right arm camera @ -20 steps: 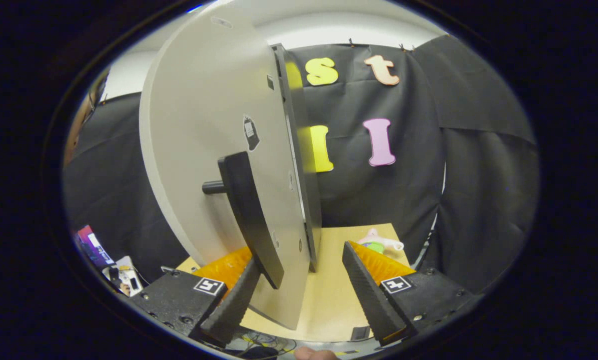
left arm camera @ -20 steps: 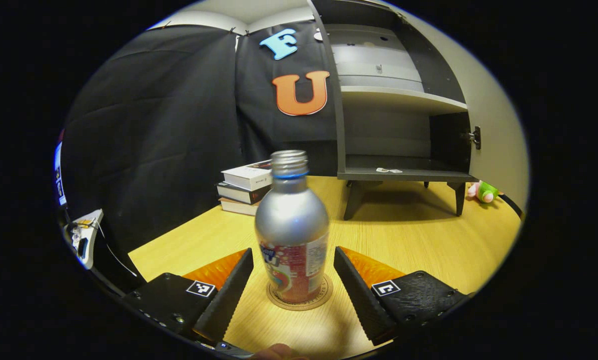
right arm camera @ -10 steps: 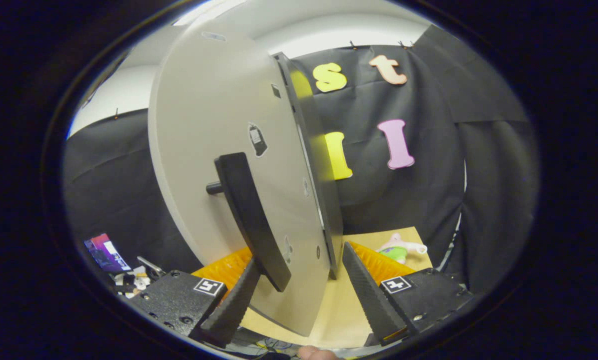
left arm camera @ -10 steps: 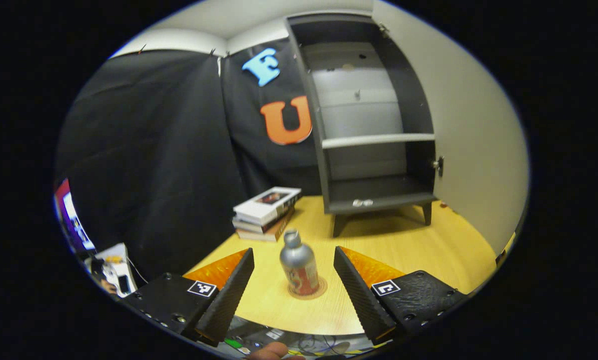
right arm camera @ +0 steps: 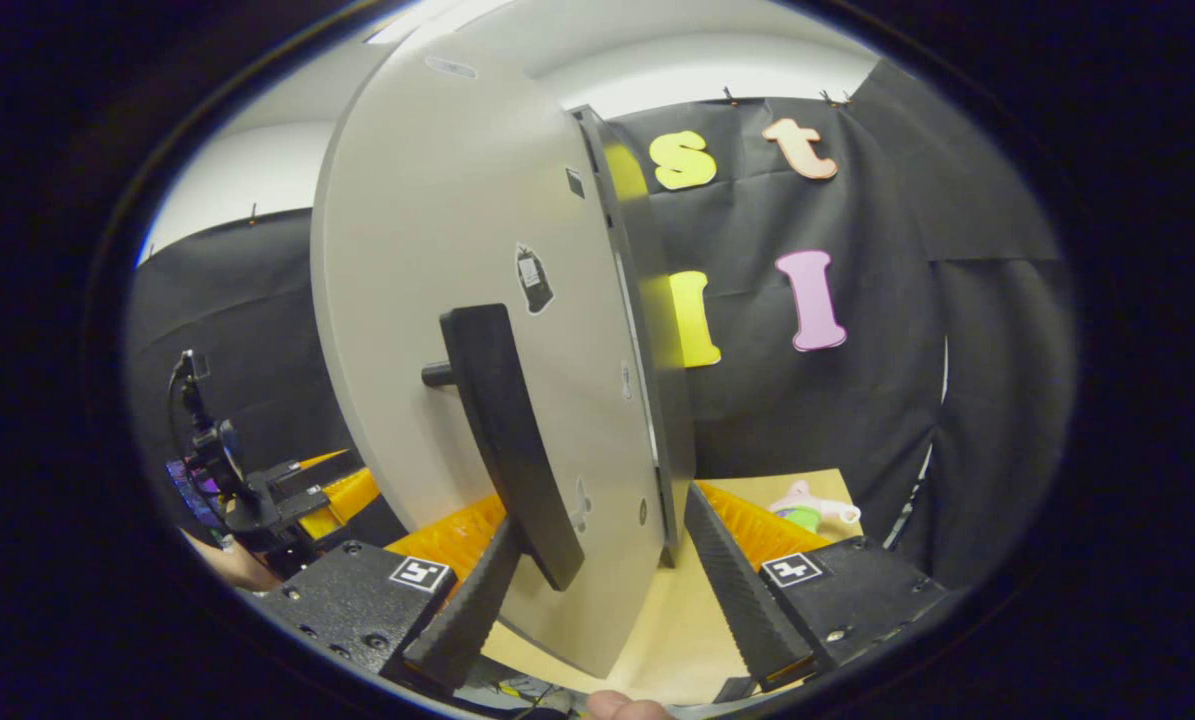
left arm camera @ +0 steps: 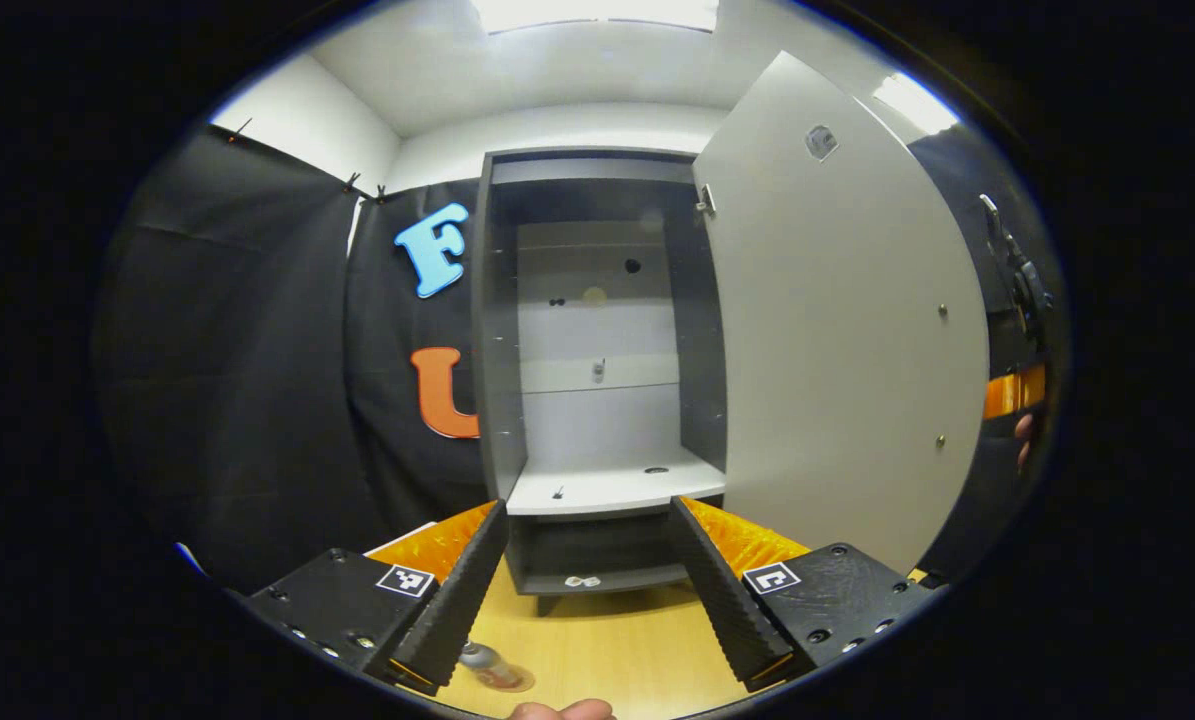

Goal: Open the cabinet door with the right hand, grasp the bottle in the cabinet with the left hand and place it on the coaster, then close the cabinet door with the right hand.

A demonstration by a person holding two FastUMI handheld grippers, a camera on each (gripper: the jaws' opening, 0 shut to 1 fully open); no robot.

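Two fingers of the left gripper (left arm camera: 589, 580) are seen spread wide apart in the left gripper view, with nothing held between them. Below the left finger, the small silver bottle with a red label (left arm camera: 484, 664) is seen standing on the round brown coaster (left arm camera: 514, 681) on the light wooden table (left arm camera: 607, 650), so placement is judged done. Beyond, the tall dark grey cabinet (left arm camera: 597, 330) is shown open and bare of bottles, its pale grey door (left arm camera: 837, 350) swung out to the right.

In the right gripper view, the right gripper (right arm camera: 597, 590) is seen with its fingers parted and the door's lower edge and long black bar handle (right arm camera: 502, 440) set between them; neither finger is clearly pressed against either. The left gripper is glimpsed at far left, well apart.

Closing is judged to be the step in hand. The door should be swung steadily about its hinge, pushed flat rather than twisted, until it is seated against the cabinet frame.
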